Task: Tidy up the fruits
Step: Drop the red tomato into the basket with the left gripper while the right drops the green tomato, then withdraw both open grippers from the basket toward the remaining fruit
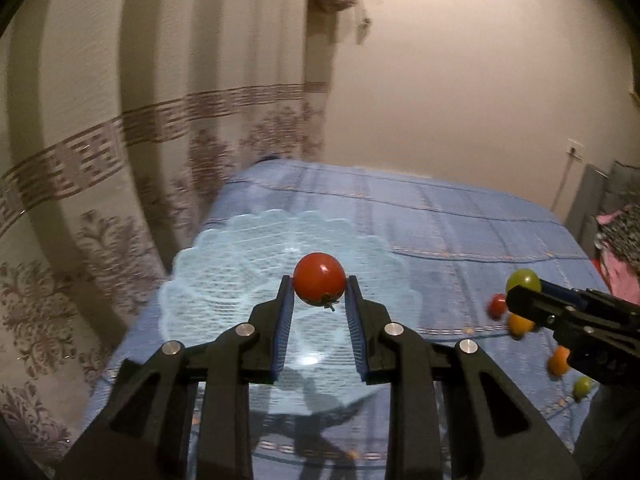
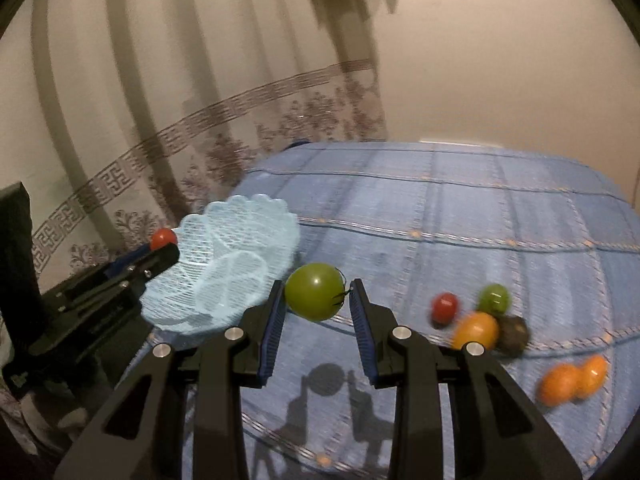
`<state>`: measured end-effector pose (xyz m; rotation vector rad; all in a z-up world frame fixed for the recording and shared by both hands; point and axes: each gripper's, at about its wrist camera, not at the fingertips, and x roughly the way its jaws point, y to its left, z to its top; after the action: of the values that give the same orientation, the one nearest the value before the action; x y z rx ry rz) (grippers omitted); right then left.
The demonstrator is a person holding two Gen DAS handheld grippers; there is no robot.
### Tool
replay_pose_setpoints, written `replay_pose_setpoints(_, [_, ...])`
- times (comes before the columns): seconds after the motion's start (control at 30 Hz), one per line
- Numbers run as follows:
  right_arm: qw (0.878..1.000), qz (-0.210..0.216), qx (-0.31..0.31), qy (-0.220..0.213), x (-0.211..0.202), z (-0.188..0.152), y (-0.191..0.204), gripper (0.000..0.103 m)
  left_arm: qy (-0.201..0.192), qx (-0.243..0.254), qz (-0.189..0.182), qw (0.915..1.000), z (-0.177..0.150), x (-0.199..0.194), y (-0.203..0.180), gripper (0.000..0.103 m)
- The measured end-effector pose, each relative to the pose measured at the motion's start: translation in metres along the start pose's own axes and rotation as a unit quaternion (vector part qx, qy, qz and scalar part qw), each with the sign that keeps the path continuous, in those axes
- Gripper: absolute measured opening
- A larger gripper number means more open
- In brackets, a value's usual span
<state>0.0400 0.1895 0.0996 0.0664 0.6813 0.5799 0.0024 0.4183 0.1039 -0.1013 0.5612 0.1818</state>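
A red tomato point(image 1: 319, 278) is clamped in the left gripper point(image 1: 320, 292) above the blue mesh basket point(image 1: 240, 264), a green tomato point(image 2: 315, 290) in the right gripper point(image 2: 316, 300) beside it, so release is judged next.

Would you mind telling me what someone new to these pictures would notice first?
Each gripper holds a tomato in the air: the left gripper a red tomato above the pale blue mesh basket, the right gripper a green tomato beside that basket. More small tomatoes, red, green, orange and one dark, lie scattered on the blue checked cloth to the right.
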Motion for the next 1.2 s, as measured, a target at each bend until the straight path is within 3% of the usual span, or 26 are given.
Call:
replay_pose_setpoints(0.4, [0.999,0.026,-0.022,0.026,0.062,0.02,0.049,0.035,0.016,-0.036,0.037,0.9985,-0.003,0.018,0.043,0.029])
replay_pose_setpoints(0.53, [0.999,0.033,-0.017,0.031,0.072,0.022,0.053,0.035,0.011,-0.05,0.048,0.9975,-0.002,0.018,0.052,0.066])
replay_pose_setpoints(0.67, [0.999,0.041,-0.007,0.034,0.075,0.02,0.051,0.048,0.005,-0.058,0.053,0.9969,-0.001,0.013,0.057,0.075])
replay_pose_setpoints(0.97, [0.999,0.043,0.022,0.022,0.061,0.018,0.035,0.049,-0.008,-0.07,0.061,0.9957,0.004,0.005,0.065,0.087])
replay_pose_setpoints(1.2, [0.999,0.024,0.038,0.01,0.05,0.009,0.025,0.06,-0.022,-0.074,0.057,0.9954,0.008,-0.005,0.068,0.099])
